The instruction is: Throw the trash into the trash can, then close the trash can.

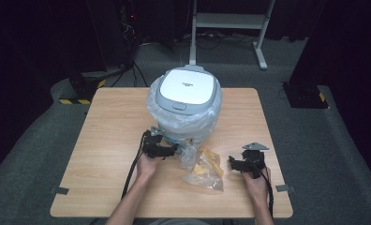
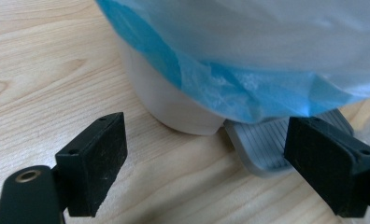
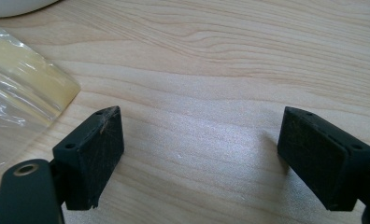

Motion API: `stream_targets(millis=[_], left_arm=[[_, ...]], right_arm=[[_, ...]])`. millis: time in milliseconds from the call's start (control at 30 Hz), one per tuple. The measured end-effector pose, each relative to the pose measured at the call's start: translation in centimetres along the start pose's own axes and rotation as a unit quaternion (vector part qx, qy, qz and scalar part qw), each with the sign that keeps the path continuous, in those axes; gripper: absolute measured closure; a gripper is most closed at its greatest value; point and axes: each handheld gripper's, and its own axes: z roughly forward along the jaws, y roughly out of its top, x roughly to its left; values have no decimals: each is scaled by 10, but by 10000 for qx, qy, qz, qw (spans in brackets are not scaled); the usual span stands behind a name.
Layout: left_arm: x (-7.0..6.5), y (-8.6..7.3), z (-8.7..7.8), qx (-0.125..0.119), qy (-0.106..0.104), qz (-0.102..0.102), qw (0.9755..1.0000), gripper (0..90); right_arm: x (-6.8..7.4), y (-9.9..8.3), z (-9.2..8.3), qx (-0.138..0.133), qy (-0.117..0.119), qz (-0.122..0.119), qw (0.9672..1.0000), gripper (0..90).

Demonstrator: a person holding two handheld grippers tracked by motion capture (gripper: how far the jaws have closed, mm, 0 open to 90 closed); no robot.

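Left gripper point(image 1: 167, 151) sits spread wide at the grey pedal point(image 2: 262, 151) of the lidded bin point(image 1: 186, 91); its lid lettering is too small to read. Right gripper point(image 1: 237, 164), also spread, rests beside a crumpled clear bag point(image 1: 204, 171).

White-lidded grey bin point(image 1: 187, 86), blue-tinged liner point(image 2: 230, 84), ribbed grey pedal point(image 2: 262, 144), pale wood-grain table point(image 1: 113, 126).

Hand-held gripper point(image 3: 202, 154) gapes over table point(image 3: 230, 65); perhaps plastic wrap point(image 3: 19, 93) left.
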Motion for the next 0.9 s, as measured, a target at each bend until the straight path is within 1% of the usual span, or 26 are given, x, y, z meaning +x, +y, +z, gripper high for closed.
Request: stream_targets(millis=[67,233,367,500,533,600,667,833,900], left_arm=[[1,0,2,-17,-22,-50,10000,138],[3,-1,4,-27,-23,-43,10000,111],[2,0,4,-11,10,22,10000,100],[4,-1,5,33,-15,14,10000,91],[2,-1,6,23,39,40,10000,90],[1,-1,6,34,36,47,10000,90],[1,-1,6,40,69,95,9999,90],[1,-2,6,36,71,118,9999,90],[1,-2,6,41,73,93,9999,90]], right_arm=[[0,0,0,-2,-3,-3,10000,144],[0,0,0,-5,-6,-2,10000,145],[0,0,0,-9,-7,3,10000,145],[0,0,0,-7,-8,-3,10000,145],[0,0,0,-4,-7,1,10000,145],[0,0,0,-7,-8,-3,10000,145],[0,0,0,-4,-3,2,10000,145],[0,0,0,-5,-4,9,10000,146],[0,0,0,-7,-3,4,10000,146]])
